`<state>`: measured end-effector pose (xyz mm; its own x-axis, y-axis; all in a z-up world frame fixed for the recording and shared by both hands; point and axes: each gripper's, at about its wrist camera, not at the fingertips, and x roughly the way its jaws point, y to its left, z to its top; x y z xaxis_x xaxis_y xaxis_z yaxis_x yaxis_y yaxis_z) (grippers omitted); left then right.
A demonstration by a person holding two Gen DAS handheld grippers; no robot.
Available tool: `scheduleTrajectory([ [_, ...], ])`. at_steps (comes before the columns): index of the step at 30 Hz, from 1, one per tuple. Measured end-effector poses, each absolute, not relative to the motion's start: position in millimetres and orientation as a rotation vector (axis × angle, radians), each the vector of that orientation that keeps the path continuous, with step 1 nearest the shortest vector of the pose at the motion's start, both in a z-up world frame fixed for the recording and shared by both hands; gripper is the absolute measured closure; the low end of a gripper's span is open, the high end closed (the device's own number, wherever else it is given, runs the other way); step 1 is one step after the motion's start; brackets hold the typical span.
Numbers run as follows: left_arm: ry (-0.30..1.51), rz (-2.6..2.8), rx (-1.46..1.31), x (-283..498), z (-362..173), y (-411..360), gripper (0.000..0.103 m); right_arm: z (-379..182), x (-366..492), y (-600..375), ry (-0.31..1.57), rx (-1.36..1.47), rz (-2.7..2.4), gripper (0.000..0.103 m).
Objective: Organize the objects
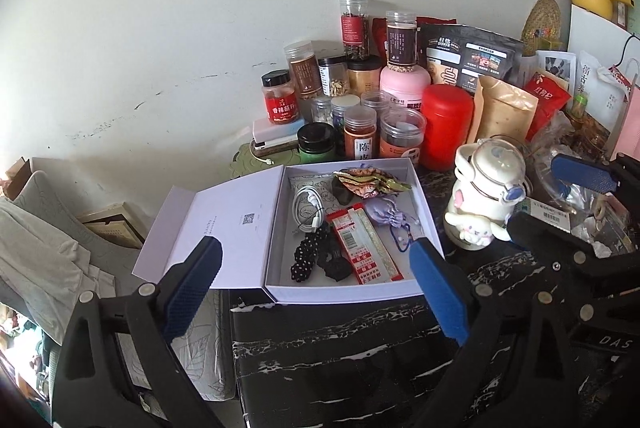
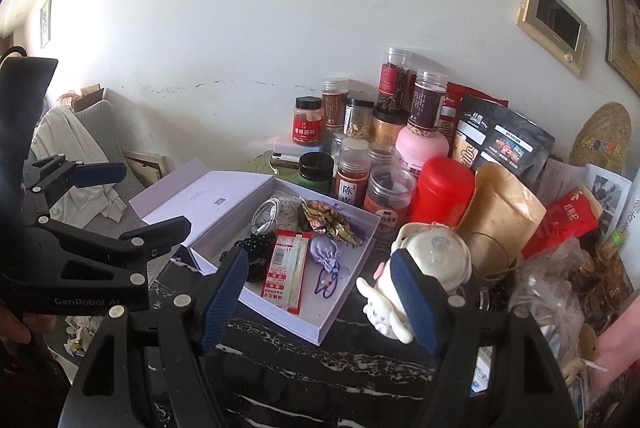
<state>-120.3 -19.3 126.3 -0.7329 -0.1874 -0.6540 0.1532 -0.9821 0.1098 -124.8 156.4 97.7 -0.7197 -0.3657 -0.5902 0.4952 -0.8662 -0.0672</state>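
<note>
On the dark marbled table point(image 1: 340, 340) the white box point(image 1: 424, 196) lies open, its lid point(image 1: 224, 220) folded out flat. Inside it lie a white cable point(image 1: 307, 206), a red packet point(image 1: 362, 248), a lilac pouch point(image 1: 384, 214), black hair ties point(image 1: 310, 256) and a patterned pouch point(image 1: 366, 180). The left tongs point(image 1: 316, 292) and right tongs point(image 2: 320, 304) are both released and empty. Only the right wrist view shows a hand point(image 2: 14, 324) on the left handle.

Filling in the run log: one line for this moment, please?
left gripper: open, empty | right gripper: open, empty | white box: lid open, holds small items | cartoon bottle: beside box
</note>
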Motion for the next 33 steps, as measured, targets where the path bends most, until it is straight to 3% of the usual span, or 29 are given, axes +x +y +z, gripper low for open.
scheduleTrajectory([
  [33, -0.06, -2.771, 1.083, -45.9, 90.4, 7.9, 0.009, 64.0, -59.2, 175.3, 0.304, 0.837, -2.557, 0.029],
])
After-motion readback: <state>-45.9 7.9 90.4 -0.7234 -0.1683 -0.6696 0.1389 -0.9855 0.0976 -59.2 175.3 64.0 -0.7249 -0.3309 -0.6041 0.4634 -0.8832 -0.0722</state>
